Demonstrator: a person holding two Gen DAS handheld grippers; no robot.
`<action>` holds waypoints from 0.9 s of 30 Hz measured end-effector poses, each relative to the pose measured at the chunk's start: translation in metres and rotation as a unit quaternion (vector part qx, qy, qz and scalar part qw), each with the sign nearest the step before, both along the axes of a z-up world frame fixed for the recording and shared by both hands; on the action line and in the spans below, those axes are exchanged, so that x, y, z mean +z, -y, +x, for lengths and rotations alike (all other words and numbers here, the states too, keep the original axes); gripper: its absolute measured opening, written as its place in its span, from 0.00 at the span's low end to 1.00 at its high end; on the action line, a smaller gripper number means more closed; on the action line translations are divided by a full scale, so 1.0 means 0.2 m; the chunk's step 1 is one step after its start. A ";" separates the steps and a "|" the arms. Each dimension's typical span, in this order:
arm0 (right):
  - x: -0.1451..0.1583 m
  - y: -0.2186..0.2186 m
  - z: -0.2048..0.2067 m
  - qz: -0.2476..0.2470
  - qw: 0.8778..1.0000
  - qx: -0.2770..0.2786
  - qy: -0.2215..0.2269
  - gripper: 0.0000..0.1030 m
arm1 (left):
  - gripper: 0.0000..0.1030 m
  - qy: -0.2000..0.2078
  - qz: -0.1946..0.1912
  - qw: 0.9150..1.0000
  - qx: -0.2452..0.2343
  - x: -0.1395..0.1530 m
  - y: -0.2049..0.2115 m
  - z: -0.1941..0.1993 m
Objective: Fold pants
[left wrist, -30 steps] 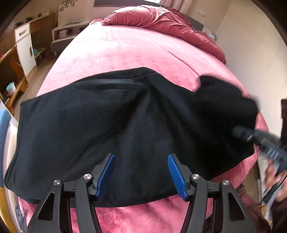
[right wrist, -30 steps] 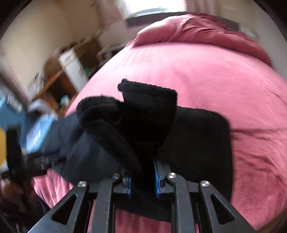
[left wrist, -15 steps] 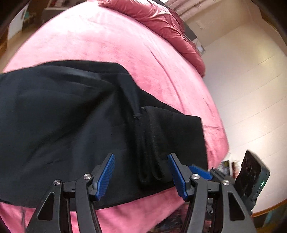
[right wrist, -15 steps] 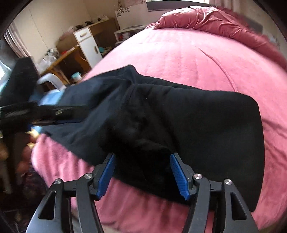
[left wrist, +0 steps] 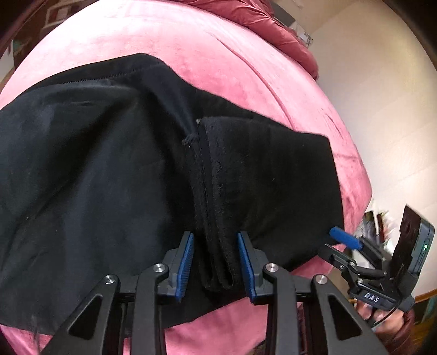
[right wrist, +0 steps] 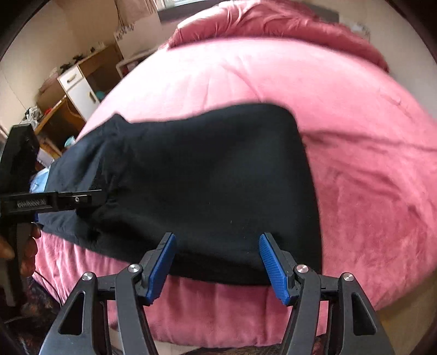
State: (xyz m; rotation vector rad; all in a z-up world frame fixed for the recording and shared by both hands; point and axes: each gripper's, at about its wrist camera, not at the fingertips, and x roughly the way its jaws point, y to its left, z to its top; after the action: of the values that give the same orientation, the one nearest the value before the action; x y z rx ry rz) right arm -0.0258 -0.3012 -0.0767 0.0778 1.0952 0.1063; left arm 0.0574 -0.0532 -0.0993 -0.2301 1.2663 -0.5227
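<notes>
Black pants (left wrist: pixel 109 169) lie across the near edge of a pink bed (left wrist: pixel 218 62), with the right end folded over so a stacked hem edge (left wrist: pixel 215 245) runs toward me. My left gripper (left wrist: pixel 215 262) straddles that stacked edge with its blue pads partly closed around it, a gap still showing on each side. My right gripper (right wrist: pixel 217 266) is open and empty, hovering just above the near edge of the folded part (right wrist: pixel 207 177). It also shows in the left wrist view (left wrist: pixel 347 240), and the left gripper shows at the left of the right wrist view (right wrist: pixel 54 200).
A rumpled pink duvet (right wrist: pixel 273 24) lies at the bed's head. A wooden desk with a white cabinet (right wrist: pixel 79 87) stands left of the bed. A cream wall (left wrist: pixel 382 95) runs along the right side. The bed's front edge (right wrist: pixel 218 308) drops off just below the grippers.
My right gripper let go of the pant end it carried over, leaving it folded, and drew back open. My left gripper moved right onto the stacked edge and narrowed its jaws.
</notes>
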 end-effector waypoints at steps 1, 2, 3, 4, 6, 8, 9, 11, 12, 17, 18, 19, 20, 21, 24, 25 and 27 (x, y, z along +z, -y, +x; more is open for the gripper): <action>-0.02 -0.02 0.00 -0.016 1.000 0.012 -0.003 0.62 | 0.32 0.004 0.010 1.000 -0.003 -0.01 0.01 -0.02; -0.05 -0.04 0.00 -0.026 0.999 0.021 -0.003 0.62 | 0.34 0.008 0.013 1.000 -0.003 -0.01 0.01 -0.03; -0.07 -0.06 0.00 -0.036 0.999 0.025 -0.003 0.63 | 0.34 0.013 0.017 1.000 -0.002 -0.01 0.02 -0.03; -0.09 -0.06 0.01 -0.042 0.999 0.025 -0.003 0.63 | 0.35 0.020 0.022 1.000 -0.003 0.00 0.03 -0.04; -0.08 -0.07 0.01 -0.044 0.999 0.022 0.001 0.64 | 0.40 0.048 0.046 0.998 -0.005 0.04 0.07 -0.08; -0.06 -0.07 0.02 -0.039 0.999 0.017 0.001 0.65 | 0.43 0.073 0.071 0.995 -0.003 0.09 0.08 -0.12; -0.06 -0.07 0.01 -0.041 0.999 0.017 0.001 0.65 | 0.43 0.086 0.079 0.993 -0.001 0.12 0.08 -0.13; -0.05 -0.10 0.03 -0.048 0.999 0.015 0.005 0.65 | 0.44 0.112 0.095 0.989 0.005 0.17 0.08 -0.17; -0.04 -0.11 0.04 -0.050 0.999 0.013 0.008 0.65 | 0.44 0.120 0.101 0.988 0.009 0.18 0.09 -0.19; 0.04 -0.18 0.04 -0.057 0.998 0.016 0.032 0.65 | 0.44 0.158 0.143 0.976 0.044 0.27 -0.01 -0.26; 0.05 -0.19 0.04 -0.056 0.998 0.019 0.034 0.65 | 0.44 0.161 0.149 0.974 0.050 0.28 -0.03 -0.28; 0.06 -0.22 0.05 -0.054 0.998 0.024 0.037 0.65 | 0.44 0.165 0.158 0.972 0.060 0.30 -0.07 -0.29; 0.07 -0.25 0.07 -0.053 0.997 0.030 0.039 0.65 | 0.44 0.168 0.162 0.970 0.067 0.31 -0.11 -0.30; 0.08 -0.28 0.09 -0.051 0.997 0.038 0.041 0.65 | 0.44 0.171 0.168 0.968 0.075 0.33 -0.18 -0.30; 0.08 -0.40 0.14 -0.046 0.996 0.063 0.042 0.65 | 0.44 0.179 0.183 0.962 0.095 0.38 -0.29 -0.33; 0.07 -0.44 0.16 -0.043 0.996 0.071 0.041 0.65 | 0.44 0.182 0.187 0.960 0.103 0.39 -0.33 -0.32; 0.06 -0.51 0.18 -0.036 0.995 0.084 0.040 0.65 | 0.44 0.186 0.194 0.957 0.113 0.41 -0.37 -0.34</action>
State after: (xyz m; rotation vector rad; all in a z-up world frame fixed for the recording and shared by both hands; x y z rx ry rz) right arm 0.0108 -0.1999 -0.0640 -0.0838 1.0241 0.2185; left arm -0.0107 0.0205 -0.0181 0.0554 0.9344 -0.1034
